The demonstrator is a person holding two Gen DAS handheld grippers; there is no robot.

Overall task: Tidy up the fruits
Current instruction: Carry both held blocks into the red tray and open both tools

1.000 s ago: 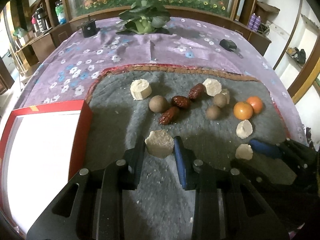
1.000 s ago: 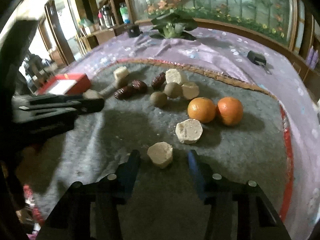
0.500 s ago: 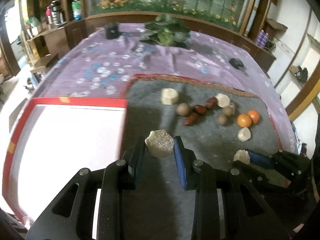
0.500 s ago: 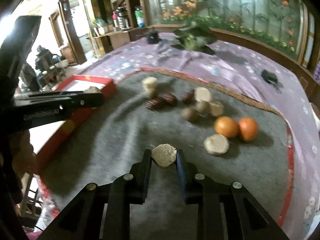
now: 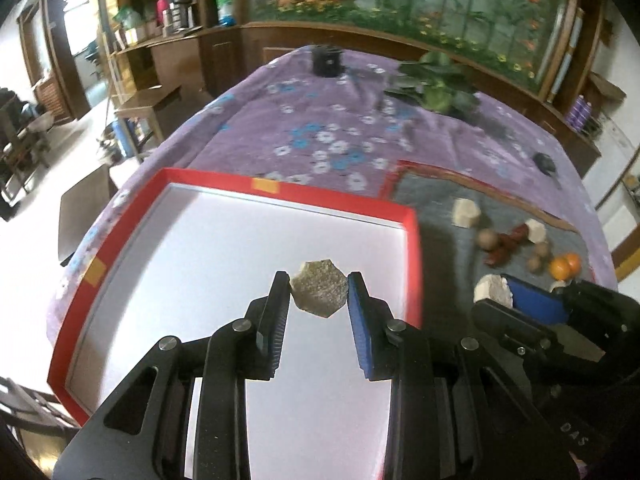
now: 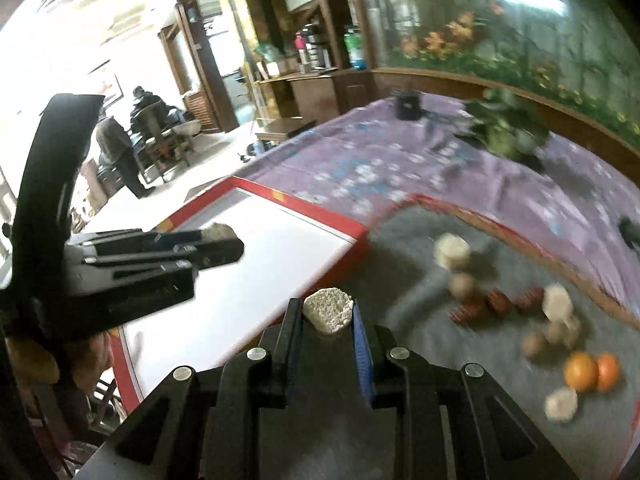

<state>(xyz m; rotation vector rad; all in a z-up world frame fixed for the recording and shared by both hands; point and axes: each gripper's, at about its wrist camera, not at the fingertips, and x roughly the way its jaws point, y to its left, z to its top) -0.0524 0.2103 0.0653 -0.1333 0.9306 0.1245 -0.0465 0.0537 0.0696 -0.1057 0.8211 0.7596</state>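
Note:
My left gripper (image 5: 319,282) is shut on a beige hexagonal chunk (image 5: 318,295) and holds it above the white floor of the red-rimmed box (image 5: 208,240). My right gripper (image 6: 325,312) is shut on a second beige chunk (image 6: 328,314) above the grey mat, just right of the box's red rim (image 6: 320,220). The right gripper also shows in the left wrist view (image 5: 520,304) with its chunk (image 5: 492,292). The left gripper shows in the right wrist view (image 6: 224,246) over the box.
On the grey mat (image 5: 440,208) lie more beige chunks (image 5: 465,212), brown round fruits (image 5: 487,239), red dates (image 5: 505,246) and two oranges (image 5: 564,266). A plant (image 5: 436,88) and a dark box (image 5: 328,60) stand on the purple cloth.
Both grippers have moved left with their chunks. The left one now hangs over the box; the right one closed on its chunk, lifted it and neared the box rim.

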